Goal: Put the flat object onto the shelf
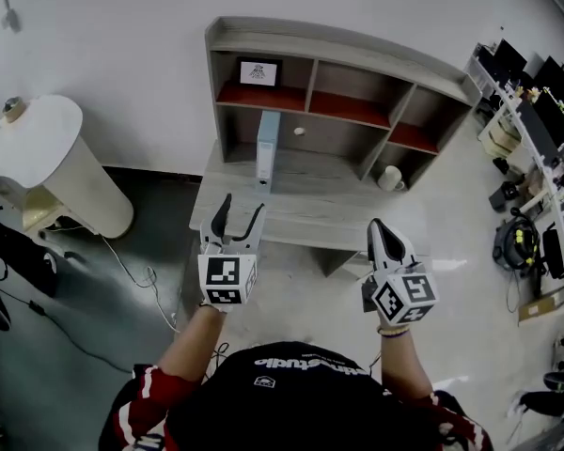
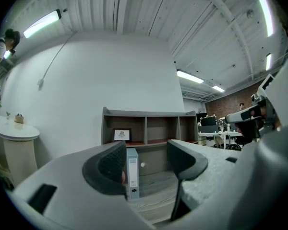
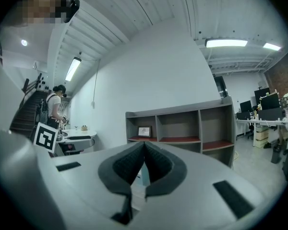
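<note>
A pale blue binder (image 1: 267, 146) stands upright on the grey desk (image 1: 301, 205) below the shelf unit (image 1: 338, 83); in the left gripper view the binder (image 2: 132, 172) shows between the jaws, well beyond them. My left gripper (image 1: 239, 213) is open and empty at the desk's front edge. My right gripper (image 1: 377, 225) is shut with nothing in it, to the right of the desk front. In the right gripper view the pads (image 3: 134, 164) meet, with the shelf unit (image 3: 182, 126) ahead.
A framed picture (image 1: 259, 71) stands in the upper left shelf compartment. A white mug (image 1: 390, 178) sits in the lower right bay. A round white table (image 1: 47, 158) is at the left. Cluttered desks (image 1: 536, 130) line the right side. Cables lie on the floor.
</note>
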Motion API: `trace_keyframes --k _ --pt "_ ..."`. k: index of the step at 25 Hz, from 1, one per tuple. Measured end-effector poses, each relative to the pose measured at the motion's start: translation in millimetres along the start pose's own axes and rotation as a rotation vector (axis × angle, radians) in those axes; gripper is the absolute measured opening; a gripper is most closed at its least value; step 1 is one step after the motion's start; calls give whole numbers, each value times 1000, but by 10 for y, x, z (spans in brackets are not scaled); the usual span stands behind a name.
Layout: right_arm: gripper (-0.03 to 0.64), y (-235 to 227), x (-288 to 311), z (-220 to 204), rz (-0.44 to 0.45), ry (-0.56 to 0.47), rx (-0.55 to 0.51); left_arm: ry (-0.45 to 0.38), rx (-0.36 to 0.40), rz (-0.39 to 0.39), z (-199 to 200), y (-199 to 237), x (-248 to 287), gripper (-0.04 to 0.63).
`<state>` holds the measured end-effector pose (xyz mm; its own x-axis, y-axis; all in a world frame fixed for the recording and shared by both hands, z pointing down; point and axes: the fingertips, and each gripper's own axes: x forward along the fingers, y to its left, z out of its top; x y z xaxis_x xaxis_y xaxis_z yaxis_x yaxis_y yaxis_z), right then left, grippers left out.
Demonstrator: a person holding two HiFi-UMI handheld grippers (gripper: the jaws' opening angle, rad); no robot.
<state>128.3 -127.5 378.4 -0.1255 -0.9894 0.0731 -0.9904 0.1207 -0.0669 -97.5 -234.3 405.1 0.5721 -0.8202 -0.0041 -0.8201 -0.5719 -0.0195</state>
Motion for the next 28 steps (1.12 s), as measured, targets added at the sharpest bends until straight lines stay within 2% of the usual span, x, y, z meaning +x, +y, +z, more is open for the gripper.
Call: trace_keyframes --k 8,14,18,28 --pt "-6 -114 -49 137 53 -45 18 -30 63 44 339 -270 -204 153" --pt "-6 -176 -99 154 71 -51 23 -21 62 95 446 -295 -302 55" --pt "-6 -174 -135 145 79 -48 27 -21 81 100 487 -340 -340 35" --pt "-6 -280 -207 161 59 -54 23 -17 73 94 520 -422 -334 6"
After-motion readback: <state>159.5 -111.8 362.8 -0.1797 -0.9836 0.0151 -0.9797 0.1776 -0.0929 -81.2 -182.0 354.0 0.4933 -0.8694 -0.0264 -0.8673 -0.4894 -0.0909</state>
